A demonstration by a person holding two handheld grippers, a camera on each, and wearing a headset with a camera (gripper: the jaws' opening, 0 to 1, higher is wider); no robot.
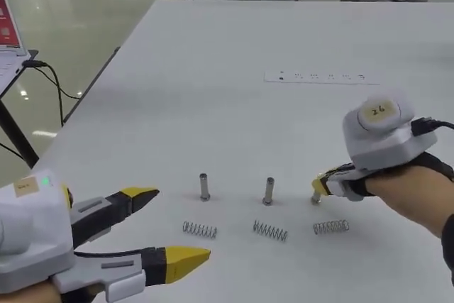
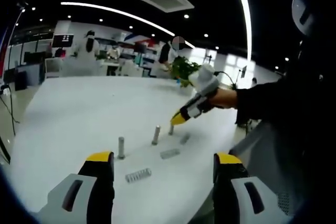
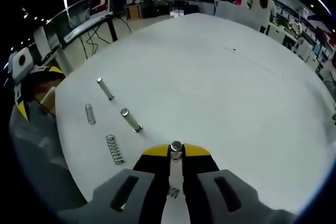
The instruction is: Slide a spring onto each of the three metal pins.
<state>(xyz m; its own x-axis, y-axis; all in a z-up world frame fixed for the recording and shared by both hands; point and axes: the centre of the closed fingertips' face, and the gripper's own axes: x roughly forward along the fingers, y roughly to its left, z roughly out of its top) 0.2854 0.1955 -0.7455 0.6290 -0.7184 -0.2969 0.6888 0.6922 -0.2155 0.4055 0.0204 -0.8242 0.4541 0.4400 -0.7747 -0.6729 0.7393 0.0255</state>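
Yellow-tipped left gripper [image 1: 172,223] released; right gripper [image 3: 176,157] fingers clench short steel pin [image 3: 176,145].
Nothing threaded: three coiled wire springs [image 1: 199,230] [image 1: 270,231] [image 1: 330,227] lie near the fingers.

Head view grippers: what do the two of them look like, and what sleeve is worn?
Left gripper: white-grey body, green light, tan label, black jaws tipped yellow. Right gripper: white housing, round yellowish handwritten sticker, black cable at the rear, yellow-tipped jaws. A black sleeve covers that arm.
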